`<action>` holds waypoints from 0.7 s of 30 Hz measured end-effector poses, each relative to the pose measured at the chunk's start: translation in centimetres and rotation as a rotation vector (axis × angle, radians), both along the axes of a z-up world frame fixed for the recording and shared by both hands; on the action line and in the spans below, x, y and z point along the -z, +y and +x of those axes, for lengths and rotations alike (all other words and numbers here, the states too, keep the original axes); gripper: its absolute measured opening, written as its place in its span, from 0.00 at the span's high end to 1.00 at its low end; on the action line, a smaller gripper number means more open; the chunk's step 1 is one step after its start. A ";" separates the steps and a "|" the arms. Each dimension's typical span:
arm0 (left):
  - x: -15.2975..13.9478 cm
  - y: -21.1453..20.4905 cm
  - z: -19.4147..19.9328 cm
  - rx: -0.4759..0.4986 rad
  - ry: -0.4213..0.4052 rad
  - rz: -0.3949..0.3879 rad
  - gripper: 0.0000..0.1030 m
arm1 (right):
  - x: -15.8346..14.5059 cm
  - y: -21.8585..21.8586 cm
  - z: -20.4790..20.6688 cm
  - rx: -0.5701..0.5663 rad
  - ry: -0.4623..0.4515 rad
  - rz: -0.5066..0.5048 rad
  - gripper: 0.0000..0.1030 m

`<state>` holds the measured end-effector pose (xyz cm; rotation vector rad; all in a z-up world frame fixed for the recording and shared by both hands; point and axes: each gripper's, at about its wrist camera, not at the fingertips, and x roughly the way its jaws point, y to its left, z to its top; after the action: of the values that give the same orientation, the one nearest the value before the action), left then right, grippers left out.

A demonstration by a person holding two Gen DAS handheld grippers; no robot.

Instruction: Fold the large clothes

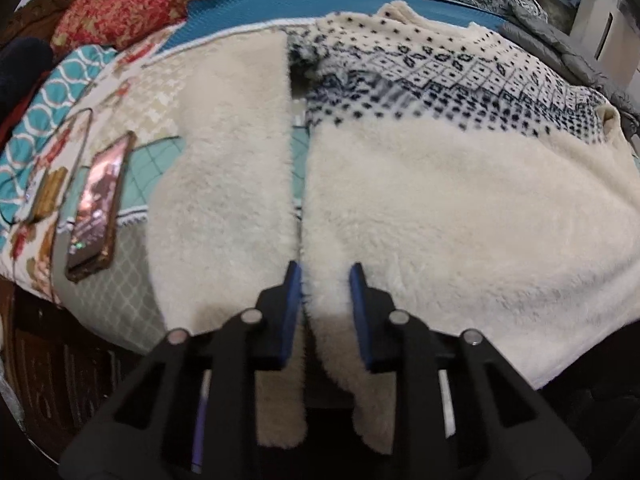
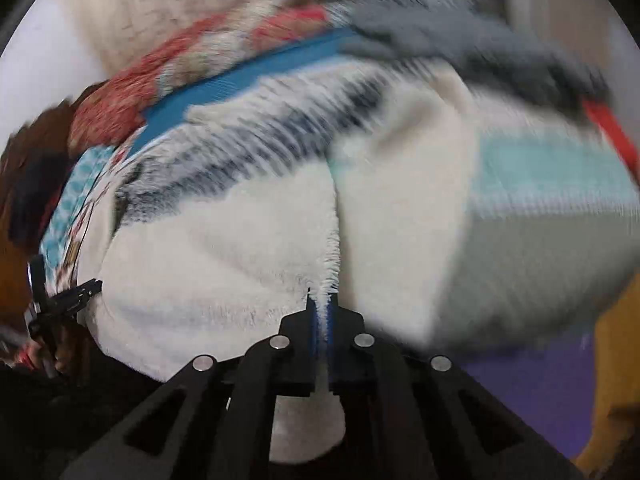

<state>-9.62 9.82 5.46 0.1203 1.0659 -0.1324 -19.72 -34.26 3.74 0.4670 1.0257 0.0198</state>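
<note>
A cream fleece sweater [image 1: 440, 200] with a navy patterned yoke lies spread on the bed, its left sleeve [image 1: 224, 184] lying alongside the body. My left gripper [image 1: 325, 280] is open at the near hem, its blue pads either side of the body's fluffy left edge. In the blurred right wrist view my right gripper [image 2: 322, 300] is shut on a fluffy edge of the same sweater [image 2: 224, 248], near its right sleeve [image 2: 404, 216]. The left gripper also shows at the far left of that view [image 2: 68, 296].
A phone [image 1: 100, 208] and a small brown case with a cable [image 1: 48, 196] lie on the patterned bedspread [image 1: 132, 292] left of the sweater. Quilts and pillows [image 1: 136, 4] pile along the far side. A grey padded garment [image 1: 560, 52] lies at the far right.
</note>
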 end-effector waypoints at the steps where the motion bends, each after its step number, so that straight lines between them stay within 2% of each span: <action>1: 0.1 -0.2 0.0 0.003 0.002 0.004 0.69 | 1.5 -0.3 -0.3 0.019 0.040 0.039 -0.05; 2: 0.1 -0.4 0.0 0.004 0.000 0.012 0.68 | 3.1 -0.6 -0.5 0.042 0.073 0.090 -0.03; 4: 0.0 -0.7 0.0 0.016 -0.003 0.018 0.68 | 3.9 -0.9 -0.5 0.089 0.093 0.081 0.04; 5: -0.1 -0.7 -0.1 0.018 -0.007 0.018 0.68 | 3.6 -0.9 -0.3 0.103 0.089 0.066 0.10; 7: -0.3 -0.3 -0.3 0.020 -0.011 0.017 0.68 | 2.0 -0.5 -0.1 0.093 0.059 0.043 0.14; 10: -1.3 1.1 -1.0 0.015 -0.029 -0.022 0.68 | -2.1 0.0 0.4 0.067 -0.076 -0.049 0.16; 11: -2.0 2.0 -1.4 -0.001 -0.050 -0.044 0.68 | -4.2 0.7 0.7 0.046 -0.151 -0.101 0.18; 13: -3.4 3.9 -1.9 -0.046 -0.093 -0.068 0.68 | -6.4 2.0 1.3 0.003 -0.223 -0.156 0.22; 15: -4.8 6.5 -2.5 -0.112 -0.140 -0.074 0.63 | -8.0 4.4 3.5 -0.102 -0.279 -0.154 0.23; 17: -6.1 9.1 -3.0 -0.187 -0.180 -0.069 0.61 | -8.5 8.0 6.1 -0.234 -0.296 -0.111 0.23; 20: -7.4 12.5 -3.5 -0.271 -0.220 -0.068 0.61 | -8.2 15.8 9.9 -0.454 -0.303 -0.040 0.23; 21: -7.8 13.6 -3.7 -0.297 -0.231 -0.064 0.61 | -7.7 19.1 11.3 -0.536 -0.284 0.017 0.23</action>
<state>-13.30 23.42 13.24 -0.0797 0.8372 0.1135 -8.47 -15.19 11.40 0.1851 0.8453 0.5585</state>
